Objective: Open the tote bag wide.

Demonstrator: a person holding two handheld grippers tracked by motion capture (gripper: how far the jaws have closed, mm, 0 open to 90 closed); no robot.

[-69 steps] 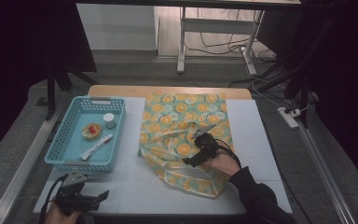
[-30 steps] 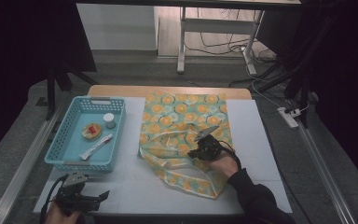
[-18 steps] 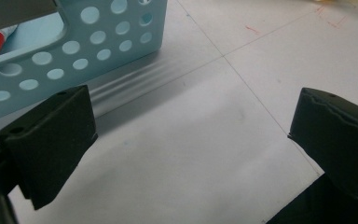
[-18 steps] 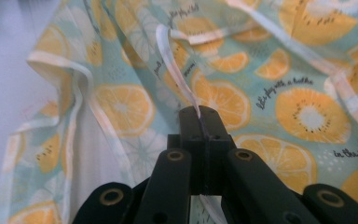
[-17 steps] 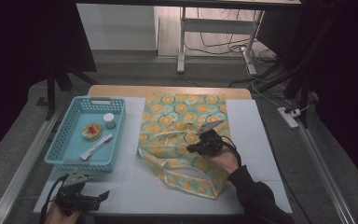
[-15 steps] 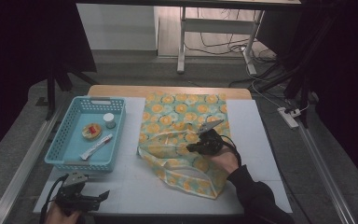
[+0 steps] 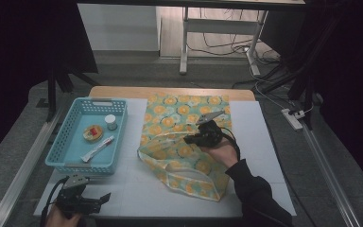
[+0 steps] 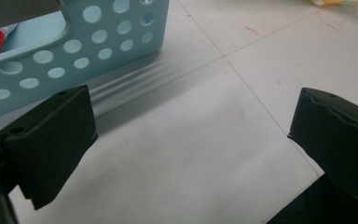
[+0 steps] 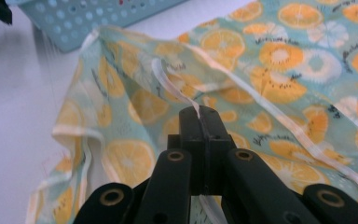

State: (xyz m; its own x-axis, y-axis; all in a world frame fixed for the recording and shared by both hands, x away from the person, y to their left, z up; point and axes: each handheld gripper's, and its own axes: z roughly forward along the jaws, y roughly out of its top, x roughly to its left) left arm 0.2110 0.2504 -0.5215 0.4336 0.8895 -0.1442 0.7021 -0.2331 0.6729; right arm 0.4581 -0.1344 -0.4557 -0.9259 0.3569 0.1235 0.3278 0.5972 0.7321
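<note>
The right gripper [image 7: 192, 138] has its jaws closed on the white hem of the cloth [image 7: 184, 111], lifting that edge off the table [image 7: 123, 189]; in the right gripper view the hem strip [image 9: 177, 88] runs straight into the shut jaws of the right gripper [image 9: 199, 114]. The cloth, printed with orange slices on pale green, lies at the centre of the table. Its far part is flat at 12 o'clock from the gripper, and its near part is folded and rumpled toward 6 o'clock. The right hand [image 7: 223, 152] and a dark sleeve [image 7: 257, 198] reach in from 5 o'clock.

The left gripper [image 7: 105, 197] rests at the near left table edge, jaws wide apart with nothing between them. In the left gripper view, bare table lies between its jaws and the basket wall [image 8: 74, 46] stands just beyond.

One light blue perforated basket [image 7: 71, 163] sits at 9 o'clock from the cloth, apart from it. It holds three items: one small white-capped jar [image 7: 110, 122], one round yellow and red object [image 7: 93, 132], and one white tube [image 7: 97, 148].
</note>
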